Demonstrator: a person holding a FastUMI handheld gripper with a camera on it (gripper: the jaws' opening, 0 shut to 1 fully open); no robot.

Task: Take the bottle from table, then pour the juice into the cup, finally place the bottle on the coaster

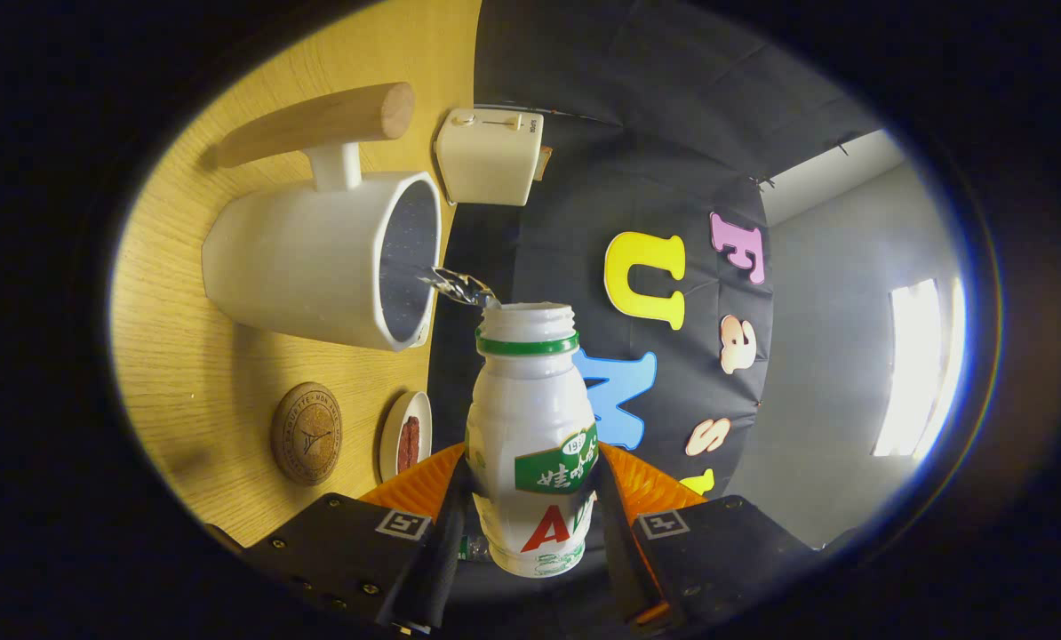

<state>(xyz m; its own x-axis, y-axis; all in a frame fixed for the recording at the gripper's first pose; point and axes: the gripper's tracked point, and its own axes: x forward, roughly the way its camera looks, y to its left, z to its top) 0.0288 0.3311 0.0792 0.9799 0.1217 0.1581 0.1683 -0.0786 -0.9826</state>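
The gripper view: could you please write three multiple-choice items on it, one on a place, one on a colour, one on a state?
1. Where does the coaster lie?
A. on the table beside the small plate
B. inside the cup
C. under the bottle

2. What colour is the band on the bottle's neck?
A. red
B. green
C. blue

3. What is the gripper doing?
A. open, holding nothing
B. shut on the cup
C. shut on the bottle, tipped and pouring

Key: A, the coaster lies by the plate on the table; B, the bottle has a green ring; C, the gripper clamps it, liquid streaming into the cup.
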